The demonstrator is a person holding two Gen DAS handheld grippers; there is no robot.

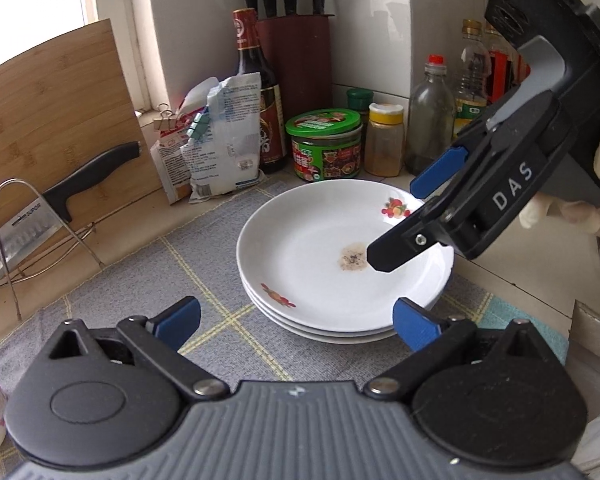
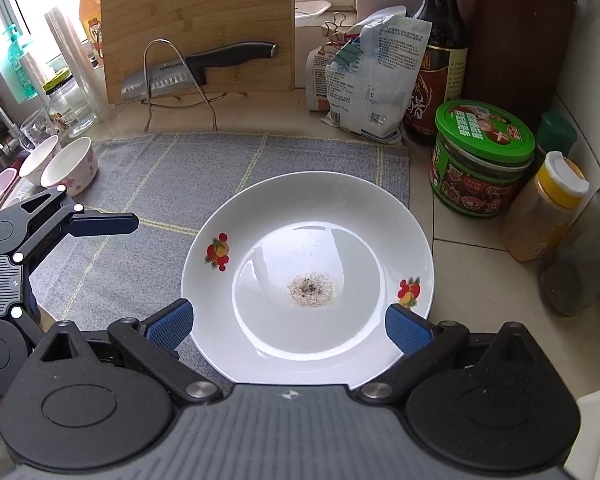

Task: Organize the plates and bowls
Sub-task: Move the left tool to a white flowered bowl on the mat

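We hold both grippers spread and empty over the stack of plates (image 1: 340, 276) on the gray mat (image 1: 140, 312); our right gripper (image 2: 288, 326) hovers above the top plate's near rim, our left gripper (image 1: 296, 322) waits beside, while two bowls (image 2: 60, 164) sit well apart.

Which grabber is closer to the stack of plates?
The right gripper. It hangs open right over the stack of plates, with one finger above the top plate's rim. The left gripper waits open over the gray cloth, beside the stack.
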